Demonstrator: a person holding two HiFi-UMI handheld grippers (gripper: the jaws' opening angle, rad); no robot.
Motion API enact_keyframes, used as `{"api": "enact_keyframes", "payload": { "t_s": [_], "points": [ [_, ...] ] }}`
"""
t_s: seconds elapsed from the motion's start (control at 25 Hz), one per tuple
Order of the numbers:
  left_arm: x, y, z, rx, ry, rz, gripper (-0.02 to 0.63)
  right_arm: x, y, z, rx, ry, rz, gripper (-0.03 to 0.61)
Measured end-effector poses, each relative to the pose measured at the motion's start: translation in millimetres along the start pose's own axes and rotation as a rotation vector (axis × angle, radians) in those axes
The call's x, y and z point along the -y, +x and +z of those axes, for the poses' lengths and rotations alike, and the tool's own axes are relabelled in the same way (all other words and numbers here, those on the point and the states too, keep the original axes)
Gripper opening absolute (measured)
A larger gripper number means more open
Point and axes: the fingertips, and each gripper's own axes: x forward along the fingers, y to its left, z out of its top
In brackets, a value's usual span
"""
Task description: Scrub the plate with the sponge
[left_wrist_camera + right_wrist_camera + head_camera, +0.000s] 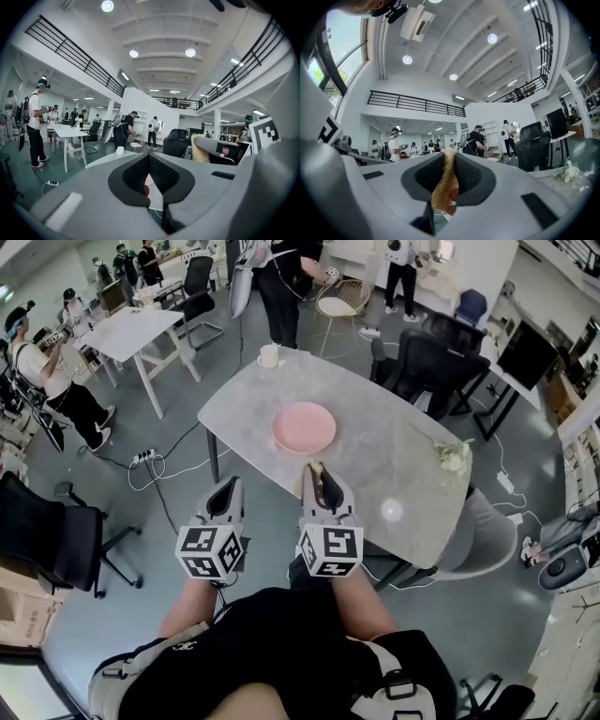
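A round pink plate lies on the grey marble table, just beyond both grippers. My right gripper hovers above the table's near edge, shut on a tan sponge. In the right gripper view the sponge stands as a thin strip squeezed between the jaws of the right gripper. My left gripper hangs beside it to the left, off the table's edge, shut with nothing held. In the left gripper view the jaws of the left gripper meet at the tips, and a sliver of the pink plate shows below.
A white cup stands at the table's far corner and a crumpled pale-green wad lies at its right edge. Black office chairs stand behind the table. Several people stand at other tables beyond. Cables and a power strip lie on the floor to the left.
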Motion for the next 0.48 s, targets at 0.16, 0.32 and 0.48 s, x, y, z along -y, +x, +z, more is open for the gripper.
{"api": "enact_keyframes", "payload": {
  "t_s": [0.16,0.32,0.48],
  "points": [
    [-10,20,-1,-0.013,0.013,0.010,0.005,8,26,-7,-0.005,0.013,0.006,0.064],
    [-23,53,7,-0.020,0.027,0.016,0.005,23,62,-11,-0.014,0.032,0.002,0.064],
    [-38,94,20,-0.017,0.033,0.039,0.005,45,106,-14,-0.029,0.048,0.003,0.064]
  ]
}}
